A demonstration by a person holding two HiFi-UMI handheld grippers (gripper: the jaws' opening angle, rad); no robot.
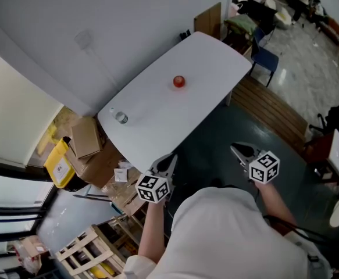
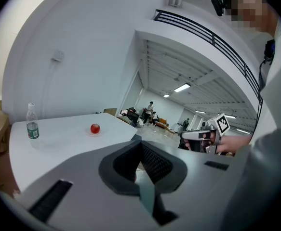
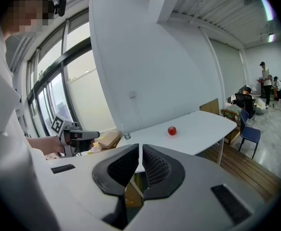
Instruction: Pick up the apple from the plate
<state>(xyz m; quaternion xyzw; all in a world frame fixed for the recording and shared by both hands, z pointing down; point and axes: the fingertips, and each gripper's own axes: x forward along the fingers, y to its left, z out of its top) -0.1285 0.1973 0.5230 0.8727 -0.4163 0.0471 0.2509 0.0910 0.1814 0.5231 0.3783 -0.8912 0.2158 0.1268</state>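
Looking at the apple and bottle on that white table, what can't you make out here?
- Whether a plate lies under the apple: too small and pale against the white table, every view.
- Bottle label print: too small, left gripper view.
- Table's near edge: hidden by the left gripper body, left gripper view.

Tabletop (image 1: 157,106) mostly bare: open way in from near edge to apple (image 1: 179,81) mid-table. Only obstacle on top: water bottle (image 1: 120,117) nr left end, well apart from apple. Wall (image 1: 70,39) along far side. Cardboard boxes (image 1: 85,138) on floor by left end; blue chair (image 1: 265,54) by right end.
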